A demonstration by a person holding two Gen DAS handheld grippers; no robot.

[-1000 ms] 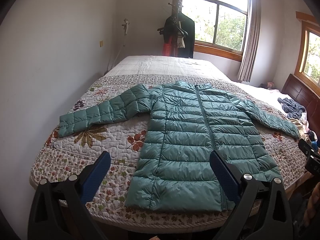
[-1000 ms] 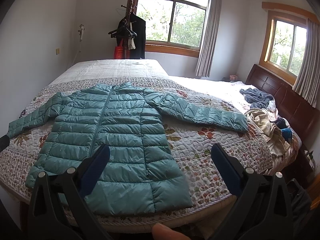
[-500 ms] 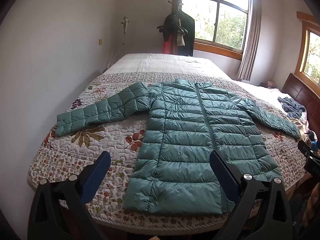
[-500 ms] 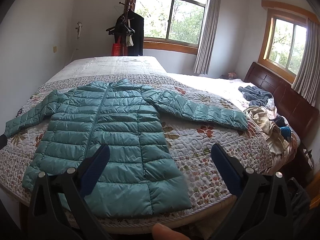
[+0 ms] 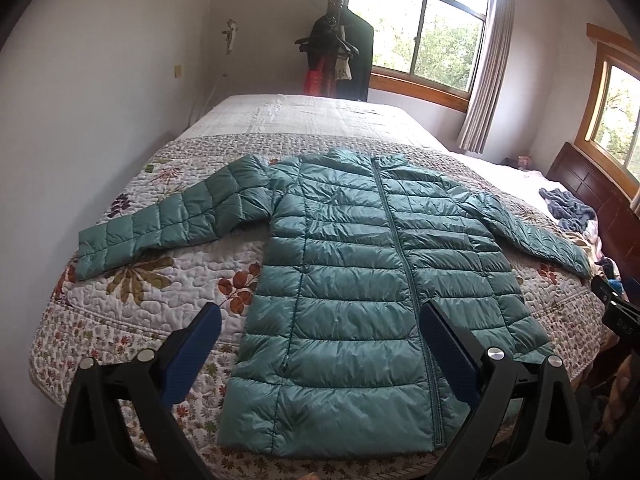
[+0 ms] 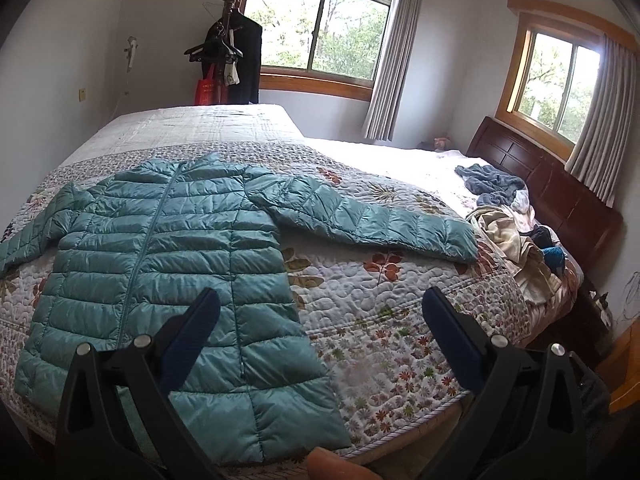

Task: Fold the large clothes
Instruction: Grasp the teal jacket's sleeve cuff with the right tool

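Both grippers, left (image 5: 320, 344) and right (image 6: 320, 340), are held apart above the jacket (image 5: 372, 276).
Each sleeve is best pinched at its cuff and laid flat across the chest.

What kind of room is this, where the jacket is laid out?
Most likely a home bedroom: a large bed under a floral quilt with a dark wooden headboard, a coat rack hung with clothes by the window, and the teal puffer jacket spread flat on the quilt.
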